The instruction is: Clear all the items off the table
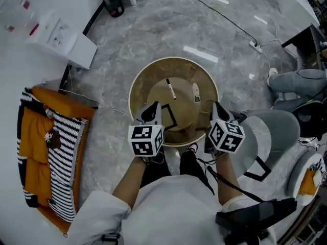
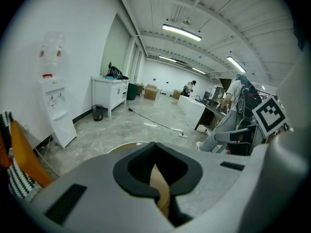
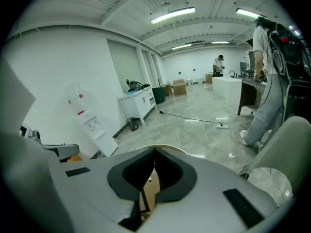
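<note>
Seen from the head view, a round table with a tan top and a pale rim (image 1: 184,69) stands on the grey marbled floor directly ahead of the person. Two things lie on it: a slim dark pen with a pale tip (image 1: 170,89) just off the centre toward 12 o'clock, and a small white oblong object (image 1: 196,92) near it toward 1 o'clock, the two apart from each other. An angle of black tape (image 1: 172,118) marks the top toward 6 o'clock.

The left gripper (image 1: 154,107) hangs over the table's edge at about 7 o'clock, the right gripper (image 1: 216,106) at about 4 o'clock. Both tilt forward and down, noses turned slightly in toward the centre, with the marker cubes riding up behind them. Bare forearms run back from each to white sleeves at the bottom of the frame.

In each gripper view the dark pads meet with nothing between them, so both grippers are closed and empty. Neither touches the pen or the white object
</note>
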### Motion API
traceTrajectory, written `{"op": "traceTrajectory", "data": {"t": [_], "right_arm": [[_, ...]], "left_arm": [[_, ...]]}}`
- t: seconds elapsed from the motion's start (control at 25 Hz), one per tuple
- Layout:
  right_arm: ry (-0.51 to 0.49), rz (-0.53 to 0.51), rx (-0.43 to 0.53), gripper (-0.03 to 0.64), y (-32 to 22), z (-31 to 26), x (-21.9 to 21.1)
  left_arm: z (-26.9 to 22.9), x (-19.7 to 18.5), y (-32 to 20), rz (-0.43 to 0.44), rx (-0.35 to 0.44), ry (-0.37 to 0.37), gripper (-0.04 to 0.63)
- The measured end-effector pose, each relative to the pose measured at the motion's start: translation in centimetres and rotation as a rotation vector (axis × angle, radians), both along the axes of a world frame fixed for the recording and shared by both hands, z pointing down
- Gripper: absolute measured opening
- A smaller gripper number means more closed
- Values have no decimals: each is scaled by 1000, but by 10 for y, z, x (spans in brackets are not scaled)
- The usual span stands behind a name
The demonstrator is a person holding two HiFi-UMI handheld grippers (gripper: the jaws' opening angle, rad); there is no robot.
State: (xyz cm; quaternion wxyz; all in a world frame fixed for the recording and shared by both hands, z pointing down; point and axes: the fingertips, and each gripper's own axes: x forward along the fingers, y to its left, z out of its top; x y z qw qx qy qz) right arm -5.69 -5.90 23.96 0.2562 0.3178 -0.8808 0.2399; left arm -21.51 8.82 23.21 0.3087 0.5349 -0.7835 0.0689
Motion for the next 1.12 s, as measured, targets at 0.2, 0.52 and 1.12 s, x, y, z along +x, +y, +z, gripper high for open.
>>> {"op": "traceTrajectory", "data": {"t": [0.2, 0.52, 1.12], "right_arm": [[29, -38, -45, 23, 18, 32, -2], [58, -33, -94, 23, 29, 96, -9], [98, 5, -184, 23, 45, 205, -5]], "left_arm": [[28, -5, 21, -30, -50, 6, 8], [99, -19, 37, -34, -128, 39, 8], [229, -5, 10, 1, -194, 134, 8]]}}
